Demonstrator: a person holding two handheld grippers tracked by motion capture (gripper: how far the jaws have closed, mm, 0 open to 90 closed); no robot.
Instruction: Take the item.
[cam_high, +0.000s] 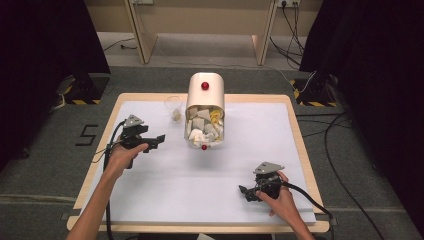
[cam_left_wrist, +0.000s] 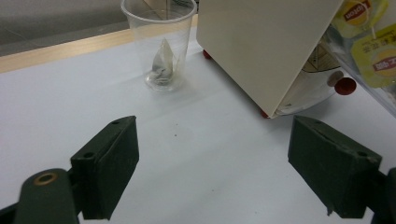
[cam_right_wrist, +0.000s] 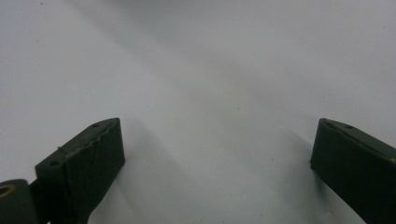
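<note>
Two grippers stand wide and empty: the left gripper (cam_high: 159, 138), left of centre, aims toward the tea-bag box (cam_high: 205, 111) at upper centre beside the plastic cup (cam_high: 173, 107); the right gripper (cam_high: 243, 191) idles lower right. Judged an approach; next, reaching a tea bag (cam_left_wrist: 373, 60).

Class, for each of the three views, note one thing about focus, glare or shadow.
High view: even light, dark curtains at both sides. Left gripper view: plastic cup fairly sharp, the near black jaws softer. Right gripper view: white table cover blurred, faint shadows beside the jaws.
</note>
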